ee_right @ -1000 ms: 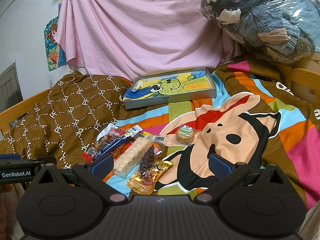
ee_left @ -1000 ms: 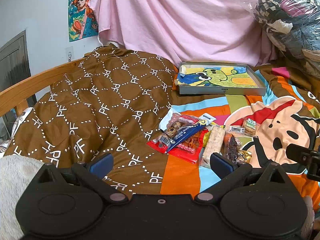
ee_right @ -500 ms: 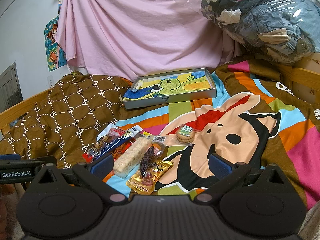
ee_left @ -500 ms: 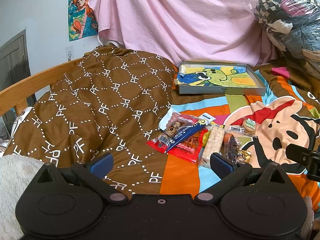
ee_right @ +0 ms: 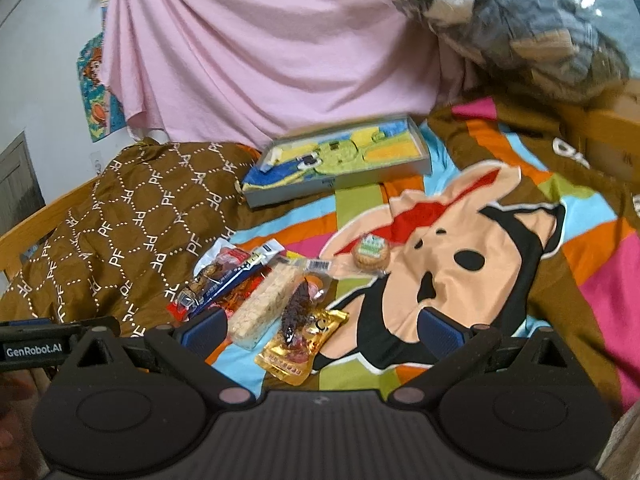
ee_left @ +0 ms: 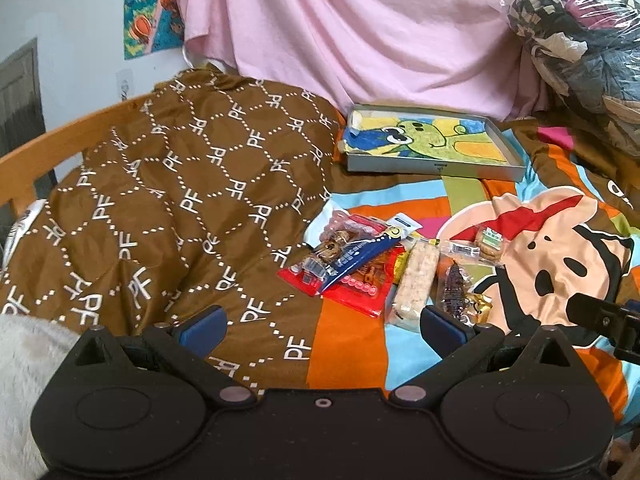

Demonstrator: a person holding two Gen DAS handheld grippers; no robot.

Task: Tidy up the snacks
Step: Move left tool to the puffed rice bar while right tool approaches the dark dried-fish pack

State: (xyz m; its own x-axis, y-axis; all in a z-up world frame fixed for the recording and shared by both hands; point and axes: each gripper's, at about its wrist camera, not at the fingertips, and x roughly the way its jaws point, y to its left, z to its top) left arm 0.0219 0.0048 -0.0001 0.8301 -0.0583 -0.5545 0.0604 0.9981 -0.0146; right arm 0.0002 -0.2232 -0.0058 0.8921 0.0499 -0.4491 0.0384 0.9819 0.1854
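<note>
Several snack packets lie on the colourful bedspread: a red packet [ee_left: 360, 284] under a blue bar [ee_left: 360, 256], a pale rice bar [ee_left: 416, 280] [ee_right: 266, 300], a dark snack [ee_right: 296, 308] on a gold packet [ee_right: 300, 352], and a round biscuit [ee_right: 371, 254] [ee_left: 490, 242]. A grey tray [ee_left: 432, 166] [ee_right: 340, 184] with a cartoon lining sits behind them. My left gripper [ee_left: 322, 322] is open and empty, short of the pile. My right gripper [ee_right: 320, 326] is open and empty, over the gold packet's near end.
A brown patterned quilt [ee_left: 180, 200] is bunched at the left by a wooden bed rail [ee_left: 48, 148]. A pink sheet [ee_left: 360, 32] hangs behind. A plastic bag of clothes [ee_right: 520, 28] sits at the back right. The right gripper's body [ee_left: 604, 320] shows at the left view's edge.
The right gripper has moved forward and down toward the snacks, its view now blurred and tilted. The left gripper has barely moved.
</note>
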